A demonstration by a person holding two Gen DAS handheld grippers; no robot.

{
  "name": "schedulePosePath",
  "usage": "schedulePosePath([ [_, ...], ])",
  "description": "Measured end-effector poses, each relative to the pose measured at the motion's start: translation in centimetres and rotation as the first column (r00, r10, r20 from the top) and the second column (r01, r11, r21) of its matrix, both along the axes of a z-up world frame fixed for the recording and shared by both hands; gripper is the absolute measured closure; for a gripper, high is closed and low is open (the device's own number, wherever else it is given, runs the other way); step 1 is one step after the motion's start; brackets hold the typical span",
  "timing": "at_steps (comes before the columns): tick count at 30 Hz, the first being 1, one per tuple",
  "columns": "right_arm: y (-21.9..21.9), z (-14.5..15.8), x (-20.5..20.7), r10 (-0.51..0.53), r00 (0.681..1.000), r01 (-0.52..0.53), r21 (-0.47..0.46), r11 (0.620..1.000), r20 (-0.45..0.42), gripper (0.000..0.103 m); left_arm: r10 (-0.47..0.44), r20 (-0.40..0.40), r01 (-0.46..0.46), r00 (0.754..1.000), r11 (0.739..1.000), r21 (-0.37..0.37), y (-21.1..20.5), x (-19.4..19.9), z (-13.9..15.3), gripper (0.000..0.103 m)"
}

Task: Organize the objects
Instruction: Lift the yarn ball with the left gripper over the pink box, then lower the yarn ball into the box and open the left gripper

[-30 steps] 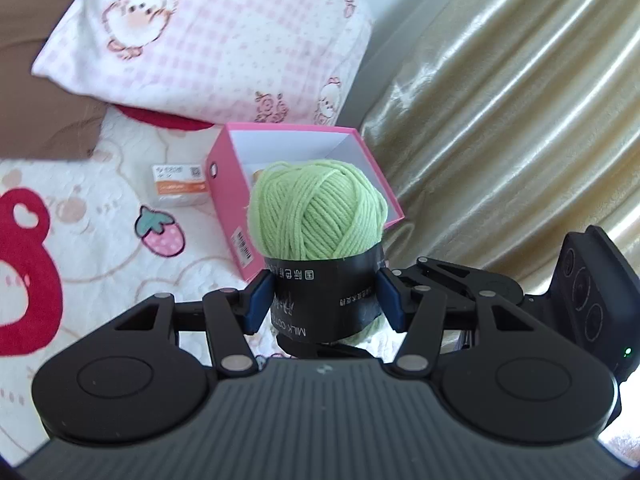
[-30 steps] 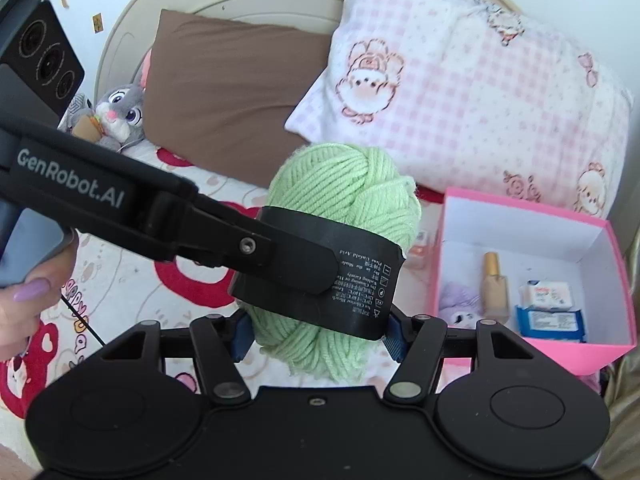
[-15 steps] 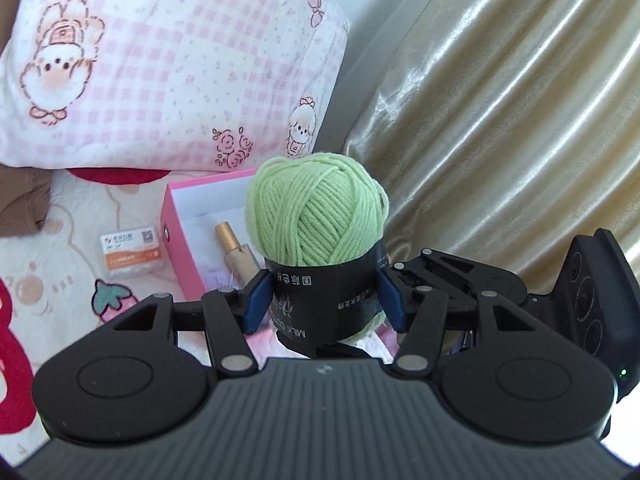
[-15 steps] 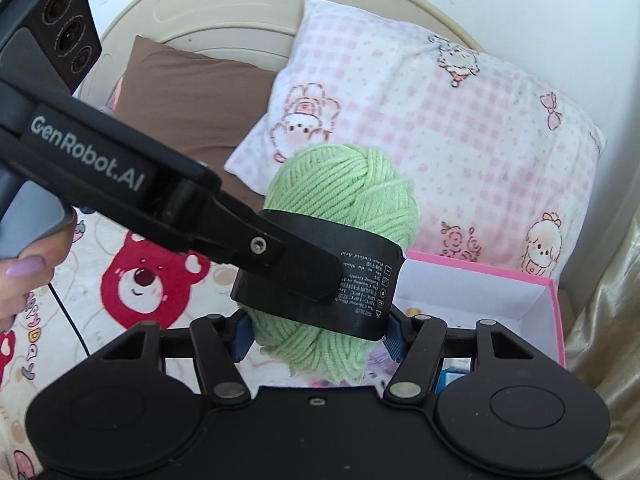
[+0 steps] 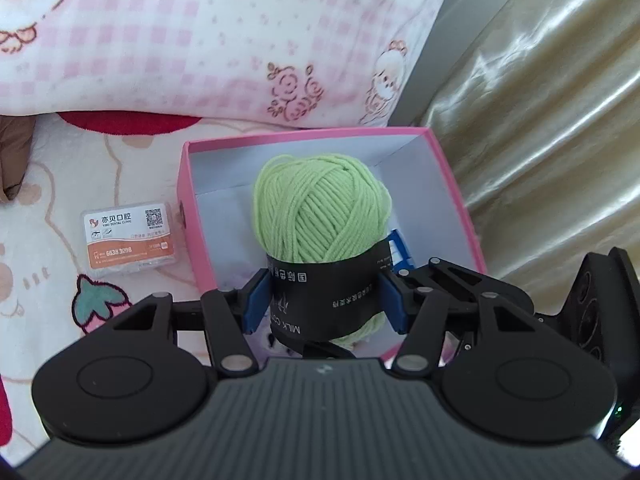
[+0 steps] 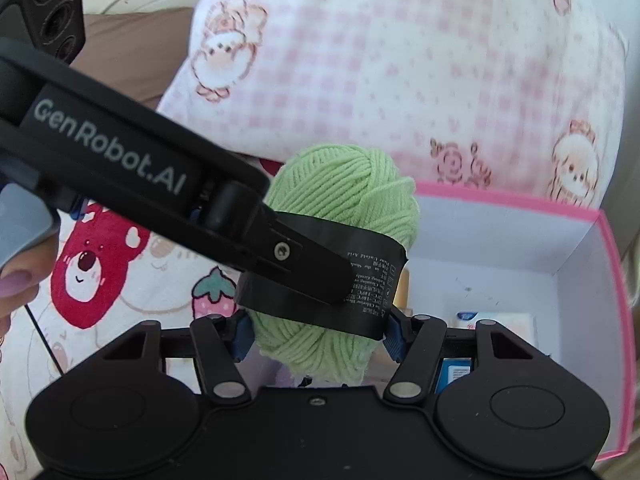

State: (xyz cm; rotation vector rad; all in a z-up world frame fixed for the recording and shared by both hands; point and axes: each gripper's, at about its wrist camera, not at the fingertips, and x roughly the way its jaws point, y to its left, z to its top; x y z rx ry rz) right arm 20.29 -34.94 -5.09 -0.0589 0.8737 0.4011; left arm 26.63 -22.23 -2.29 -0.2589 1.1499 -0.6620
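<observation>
A ball of light green yarn wrapped in a black paper band point(image 5: 322, 248) sits at the centre of both wrist views, held at once by two handheld tools. The left gripper point(image 5: 322, 300) clamps its blue pads against the band on either side, and the right gripper point(image 6: 316, 332) likewise grasps the ball low down, its blue pads tight against the band and wool. In the right wrist view the black arm of the left gripper crosses from the upper left, and a hand point(image 6: 18, 276) shows at the left edge. The yarn hangs over the open pink cardboard box with a white interior point(image 5: 456, 184), which fills the middle of the left view and the right of the right view. A small white-and-orange packet point(image 5: 130, 240) lies left of the box on a cartoon-printed bedspread point(image 5: 60, 184). A pink checked pillow point(image 5: 224, 40) spans the top of the frame; a gold satin curtain point(image 5: 540, 120) fills the right.
</observation>
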Motion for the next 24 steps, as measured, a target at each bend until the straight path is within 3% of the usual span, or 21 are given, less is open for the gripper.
schedulePosePath([
  [8, 0.4, -3.3, 1.2, 0.004, 0.999, -0.005, -0.017, 1.000, -0.035, 0.037, 0.030, -0.079, -0.032, 0.996, 0.999, -0.023, 0.3, 1.4, -3.6, 0.046],
  [11, 0.2, -3.9, 1.7, -0.002, 0.999, 0.001, -0.024, 1.000, -0.036, 0.037, 0.024, -0.018, -0.024, 1.000, 1.000, 0.012, -0.5, 1.5, -3.4, 0.047],
  [14, -0.4, -4.2, 2.9, -0.027, 0.997, 0.029, 0.033, 0.999, -0.069, 0.033, 0.021, 0.021, -0.022, 1.000, 0.998, 0.054, -1.0, 1.7, -3.1, 0.047],
  [16, -0.7, -4.5, 3.5, -0.043, 0.995, 0.049, 0.058, 0.997, -0.095, 0.027, 0.033, 0.023, -0.034, 0.999, 0.998, 0.048, -1.0, 1.8, -3.1, 0.049],
  [20, -0.6, -4.6, 3.1, -0.050, 0.994, 0.054, 0.042, 0.998, -0.097, 0.027, 0.037, 0.072, -0.041, 0.997, 0.998, 0.055, -0.6, 1.4, -2.7, 0.049],
  [22, -0.6, -4.3, 2.4, -0.030, 0.997, 0.036, 0.072, 0.997, -0.074, 0.047, 0.049, 0.058, -0.050, 0.997, 0.999, 0.018, -0.3, 1.2, -2.6, 0.049],
  [24, -0.5, -4.5, 3.1, -0.071, 0.993, 0.082, 0.114, 0.990, -0.099, 0.049, 0.068, 0.014, -0.068, 0.998, 0.997, -0.036, 0.1, 1.0, -2.9, 0.049],
])
